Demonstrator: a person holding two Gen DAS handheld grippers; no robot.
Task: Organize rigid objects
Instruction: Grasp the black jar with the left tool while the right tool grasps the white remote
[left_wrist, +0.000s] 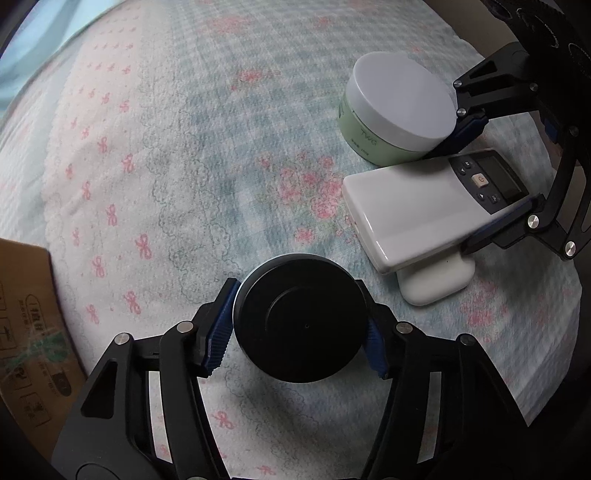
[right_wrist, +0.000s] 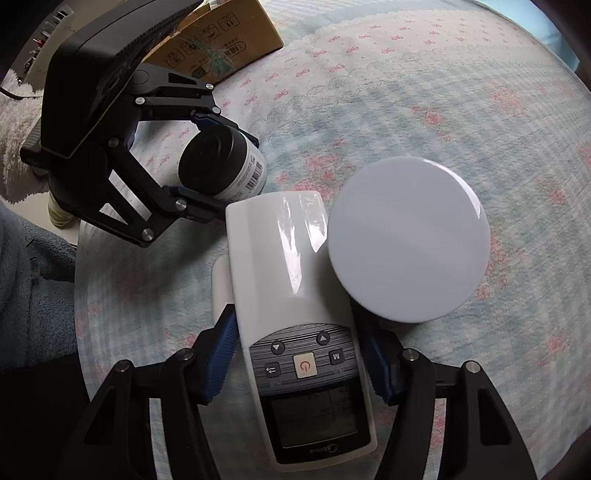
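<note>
A jar (left_wrist: 301, 319) is set on the cloth (left_wrist: 184, 155), clasped between the left gripper (left_wrist: 297, 332) pads. To its right, a remote (right_wrist: 295, 295) is laid across a case (left_wrist: 437, 282), with the right gripper (right_wrist: 299, 363) closed around its display end. A tub (right_wrist: 408, 240) is placed touching the remote's far side. A box (right_wrist: 218, 33) is seen at the cloth's left edge.

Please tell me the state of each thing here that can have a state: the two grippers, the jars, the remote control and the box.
Left gripper: closed on the black-lidded jar, which stands upright, lid on.
Right gripper: closed on the remote control.
Remote control: face up, one end resting on a white pad, touching the green jar.
Green jar: upright, white lid on.
Cardboard box: inside not visible.
</note>
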